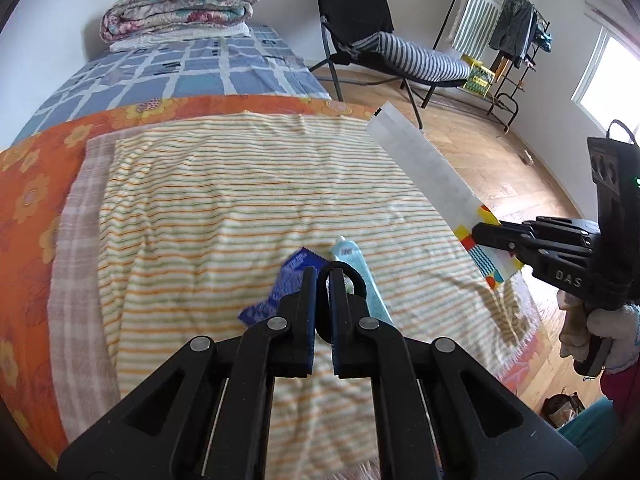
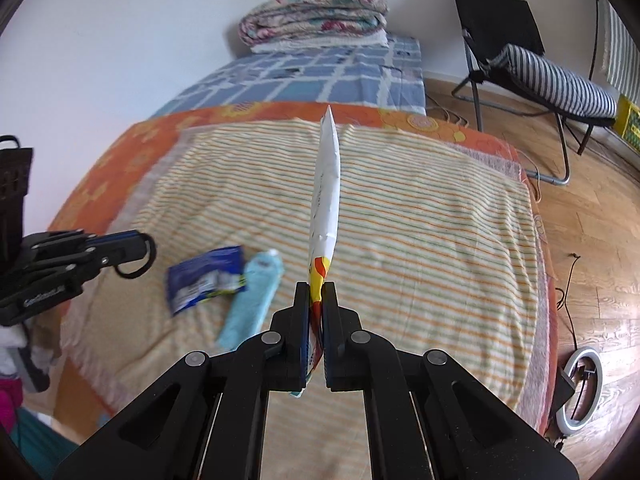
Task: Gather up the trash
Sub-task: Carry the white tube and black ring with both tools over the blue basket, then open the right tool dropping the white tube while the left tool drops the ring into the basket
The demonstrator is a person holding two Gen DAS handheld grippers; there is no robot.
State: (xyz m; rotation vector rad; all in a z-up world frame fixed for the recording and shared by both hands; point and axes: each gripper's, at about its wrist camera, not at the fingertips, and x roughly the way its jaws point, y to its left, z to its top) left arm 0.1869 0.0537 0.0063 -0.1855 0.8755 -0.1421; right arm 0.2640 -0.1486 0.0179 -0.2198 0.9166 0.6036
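**Both grippers loaded, 2 trash items on the bed**

- Bed (image 2: 472,216), covered by a striped towel (image 1: 240,200): fills the view ahead of and below both grippers. No bin visible in either view, so drop-off spot unknown.
- Long white wrapper (image 2: 327,184): clamped at its coloured end by the right gripper (image 2: 316,292), jaws closed on it. The rest sticks straight out past the fingertips, clear of the towel. From the left wrist view it hangs to the right and above, angled up toward the chair (image 1: 360,28).
- Blue snack packet (image 2: 206,278): flat on the towel, below and left of the right gripper, just ahead of the left gripper (image 1: 320,276).
- Light blue tube (image 2: 252,300): beside the packet, touching or nearly so; can't tell which.
- Black loop (image 1: 352,280), looks like a hair tie: pinched in the closed left gripper, hanging off the right finger.

Risks, my read:
- Wrapper is held by 1 end only; a fast swing could pull it free.
- Loop is barely caught, may slide off.
- Both grippers are full, so packet and tube need a 2nd pass.
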